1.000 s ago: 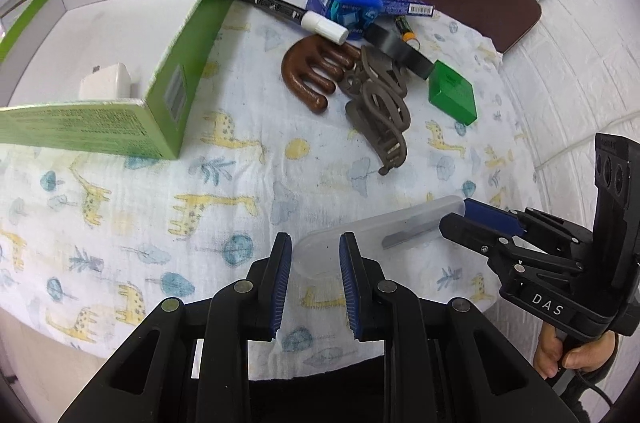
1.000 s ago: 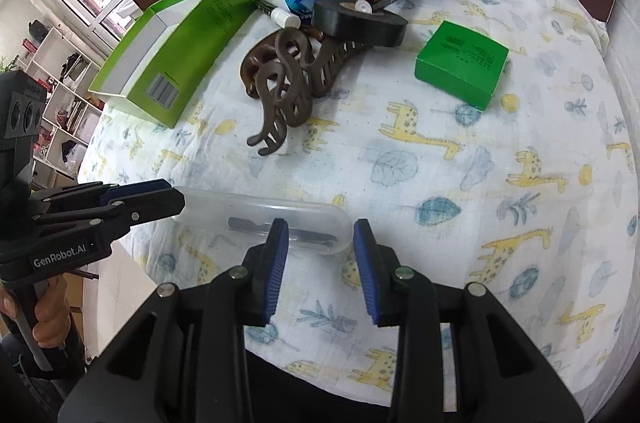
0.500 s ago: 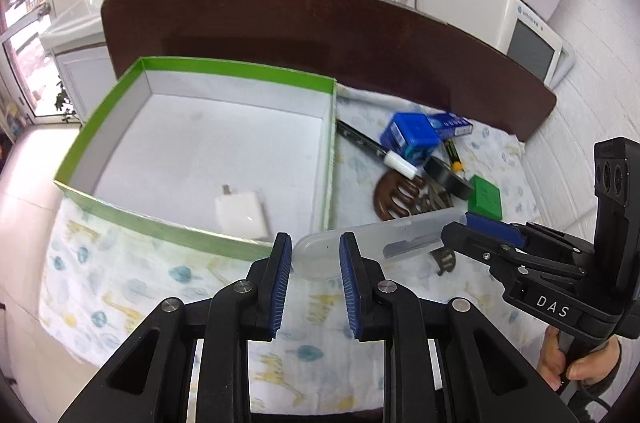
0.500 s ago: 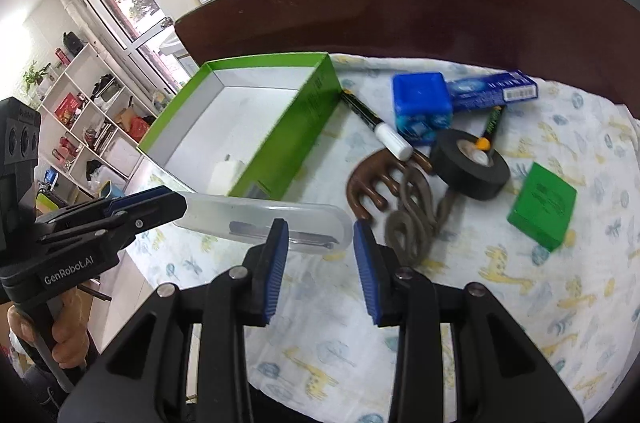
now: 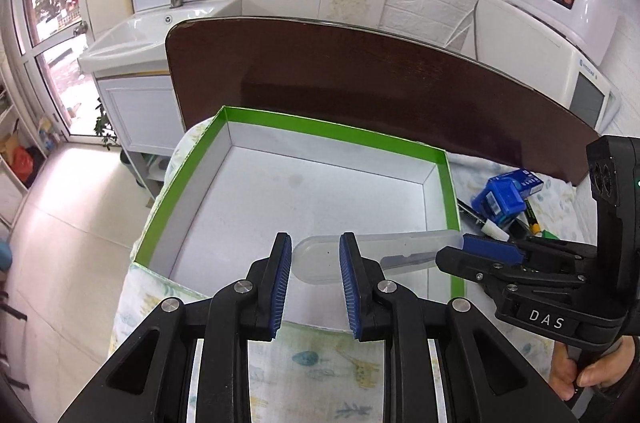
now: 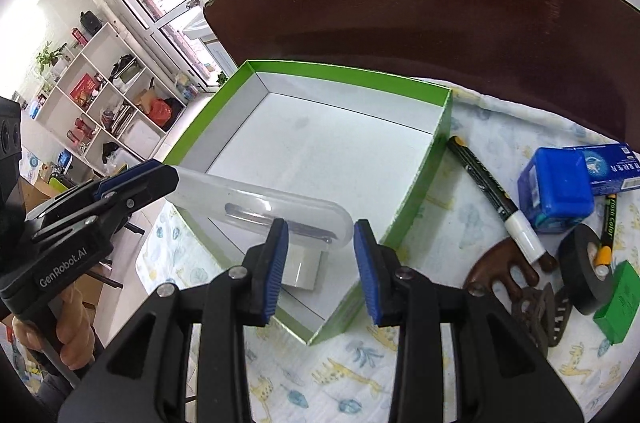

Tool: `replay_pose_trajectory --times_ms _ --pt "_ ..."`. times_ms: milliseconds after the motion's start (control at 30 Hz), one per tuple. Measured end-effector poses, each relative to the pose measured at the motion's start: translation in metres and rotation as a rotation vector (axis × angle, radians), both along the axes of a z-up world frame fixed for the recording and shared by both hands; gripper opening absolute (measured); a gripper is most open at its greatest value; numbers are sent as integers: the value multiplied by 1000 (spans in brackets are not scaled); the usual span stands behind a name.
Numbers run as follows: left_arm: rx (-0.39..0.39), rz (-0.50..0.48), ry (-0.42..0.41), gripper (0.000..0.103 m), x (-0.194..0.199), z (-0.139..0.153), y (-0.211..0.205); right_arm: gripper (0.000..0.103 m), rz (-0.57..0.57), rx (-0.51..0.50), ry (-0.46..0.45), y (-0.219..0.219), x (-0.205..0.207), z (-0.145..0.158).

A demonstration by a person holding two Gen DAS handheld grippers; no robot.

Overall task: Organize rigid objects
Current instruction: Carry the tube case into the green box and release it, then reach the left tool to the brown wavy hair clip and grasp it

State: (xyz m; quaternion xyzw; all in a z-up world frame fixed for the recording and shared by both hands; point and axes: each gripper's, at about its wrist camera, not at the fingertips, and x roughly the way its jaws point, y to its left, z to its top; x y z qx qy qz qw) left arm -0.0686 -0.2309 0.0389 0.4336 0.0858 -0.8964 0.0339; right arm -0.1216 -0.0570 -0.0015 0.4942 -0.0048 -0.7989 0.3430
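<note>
A clear plastic case (image 5: 372,253) with a dark metal tool inside hangs above the near part of the green-rimmed white box (image 5: 320,133). My left gripper (image 5: 312,271) is shut on one end of the case. My right gripper (image 6: 320,255) is shut on the other end (image 6: 276,207). The box's far rim shows in the right wrist view (image 6: 352,73). A white charger (image 6: 300,269) lies on the box floor under the case, partly hidden.
On the giraffe-print cloth (image 6: 460,207) right of the box lie a black marker (image 6: 492,191), a blue box (image 6: 554,189), black tape (image 6: 586,269), a brown comb (image 6: 504,271), a hair claw (image 6: 540,311) and a green box (image 6: 618,303). A dark headboard (image 5: 360,79) stands behind.
Both grippers have lifted the clear case off the cloth and carried it left, from beside the hair claw to above the box. Both stay shut on it.
</note>
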Motion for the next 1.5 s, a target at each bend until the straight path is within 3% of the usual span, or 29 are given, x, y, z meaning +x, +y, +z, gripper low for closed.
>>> replay_pose_trajectory --times_ms 233,367,433,467,567,633,767,867,933,1100,1167,1300,1500 --pt "32 0 -61 23 -25 -33 -25 35 -13 62 -42 -23 -18 -23" --pt "53 -1 -93 23 -34 -48 -33 35 -13 103 -21 -35 -24 -26" --pt "146 -59 -122 23 -38 -55 -34 31 26 81 -44 -43 -23 -28" --pt "160 -69 -136 23 -38 -57 -32 35 25 103 -23 -47 -21 -26" --pt "84 -52 -133 23 -37 -58 -24 33 45 99 -25 -52 -19 -26" --pt "107 -55 -131 23 -33 -55 -24 33 43 101 -20 -47 -17 -25" --pt "69 -48 -91 23 -25 -37 -15 33 20 97 3 -18 -9 -17" --pt "75 -70 -77 23 -24 -24 1 28 1 40 7 12 -4 -5" --pt "75 -100 -67 23 -24 -14 18 32 -40 23 5 37 1 5" --pt "59 -202 -48 23 -23 3 73 33 -145 8 71 100 10 26" --pt "58 -245 -55 23 -23 5 97 33 -193 36 70 124 8 22" --pt "53 -304 -82 23 -21 -1 143 33 -252 13 -27 163 3 -2" --pt "65 -382 -175 23 -8 -35 201 33 -279 -50 -110 183 1 -23"
